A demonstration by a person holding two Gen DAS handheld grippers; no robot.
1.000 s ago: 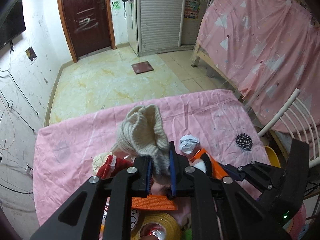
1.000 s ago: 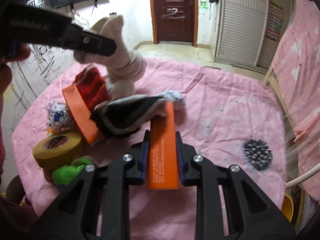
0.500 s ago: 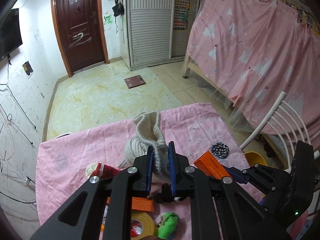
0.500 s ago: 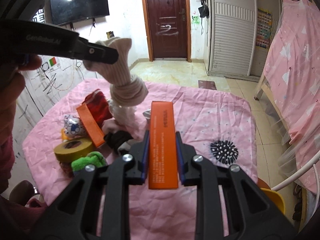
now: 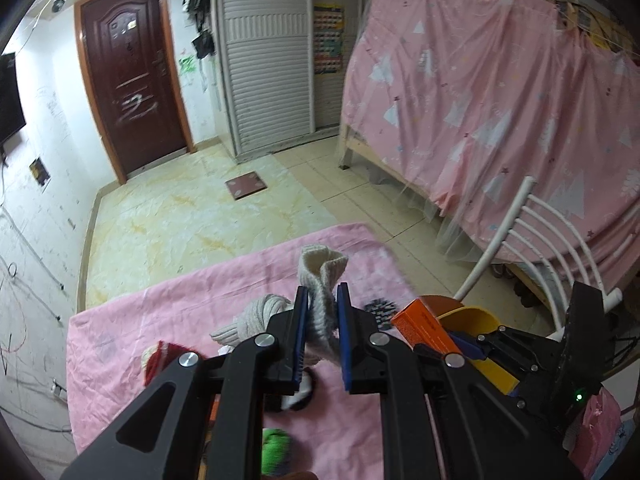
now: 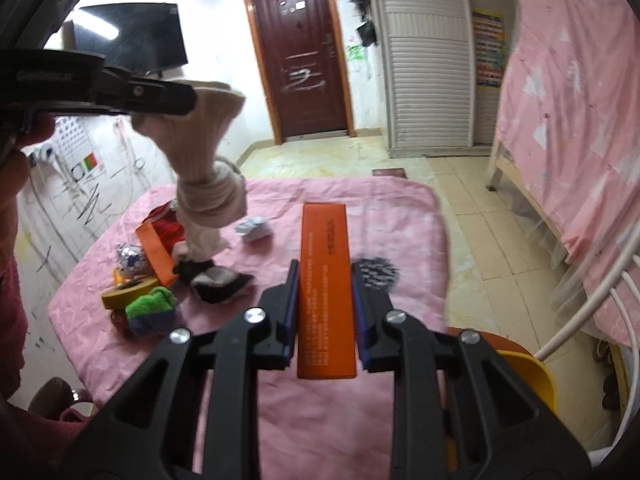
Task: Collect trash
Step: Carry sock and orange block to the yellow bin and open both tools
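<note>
Left gripper [image 5: 322,320]: jaws clenched on a cream knitted sock [image 5: 322,280]; the cuff sticks out past the fingertips at 12 o'clock, the knotted bulk hangs below, clear of the table.
Right gripper [image 6: 325,300]: jaws clenched on a long orange box [image 6: 326,280], held flat between the pads, its far end pointing to 12 o'clock above the cloth.
Pink tablecloth [image 6: 340,196]: covers the table beneath both grippers.
Black spiky ball [image 6: 376,274]: on the cloth, just at 1 o'clock of the right fingertips.
Dark sock [image 6: 220,282]: on the cloth, at 10 o'clock of the right jaws.
Crumpled white paper [image 6: 253,230]: on the cloth, at 11 o'clock, apart from the pile.
Second orange box [image 6: 156,252]: tilted, at 10 o'clock, leaning against a red cloth [image 6: 168,226].
Yellow tape roll [image 6: 128,290]: at 9 o'clock, touching a green knitted piece [image 6: 150,308].
Yellow bin [image 6: 528,380]: beside the table, at 4 o'clock of the right jaws.
White chair [image 5: 532,240]: beyond the bin, at 2 o'clock in the left view.
</note>
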